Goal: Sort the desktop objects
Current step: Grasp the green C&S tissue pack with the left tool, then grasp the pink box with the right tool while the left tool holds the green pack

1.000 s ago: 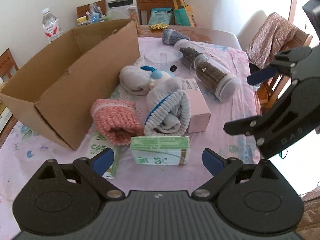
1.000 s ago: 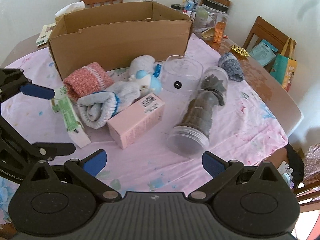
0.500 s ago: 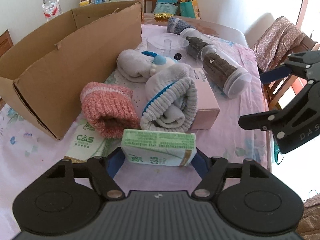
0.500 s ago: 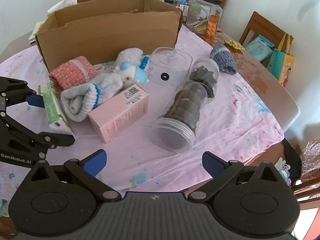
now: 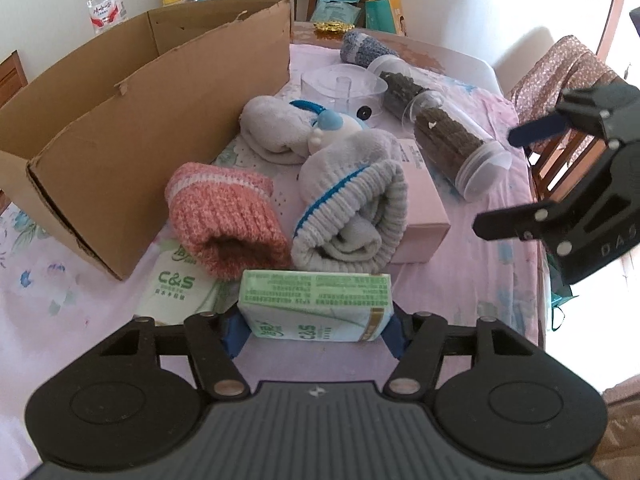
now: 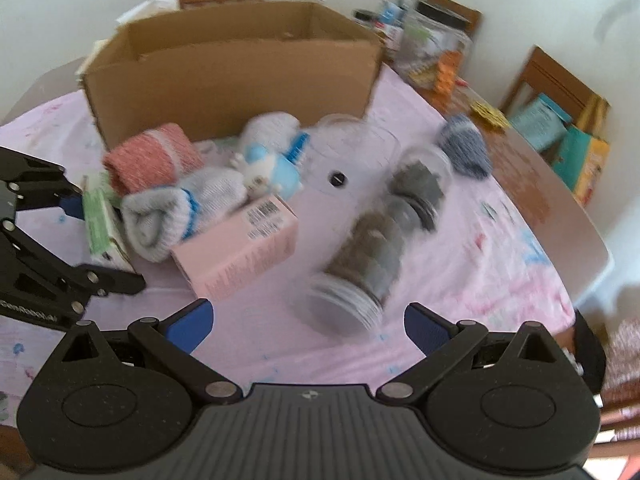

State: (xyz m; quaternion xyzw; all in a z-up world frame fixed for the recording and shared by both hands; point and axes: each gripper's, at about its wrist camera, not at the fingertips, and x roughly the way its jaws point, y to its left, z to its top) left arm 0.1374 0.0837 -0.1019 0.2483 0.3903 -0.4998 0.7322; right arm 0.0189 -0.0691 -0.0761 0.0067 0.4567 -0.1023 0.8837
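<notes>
My left gripper (image 5: 314, 330) is shut on a green tissue pack (image 5: 316, 306), its blue pads pressed on both ends. Behind the pack lie a pink knitted sock roll (image 5: 226, 220), a grey-blue sock roll (image 5: 352, 216), a pink box (image 5: 424, 208), a blue plush toy (image 5: 328, 124) and a clear jar of dark pieces (image 5: 448, 140) on its side. A second tissue pack (image 5: 176, 284) lies flat at the left. My right gripper (image 6: 308, 326) stands open above the pink cloth, just in front of the lying jar (image 6: 376, 252), which is blurred there.
An open cardboard box (image 5: 132, 120) stands at the left back of the table. A clear round tub (image 5: 344, 88) and a blue-grey sock roll (image 5: 366, 50) lie farther back. Chairs, a water bottle (image 5: 105, 0) and bags ring the table; its edge (image 6: 592, 264) runs at the right.
My left gripper moved forward and shut on the green tissue pack, which now rides between its pads. The right gripper moved closer to the lying jar and stayed open.
</notes>
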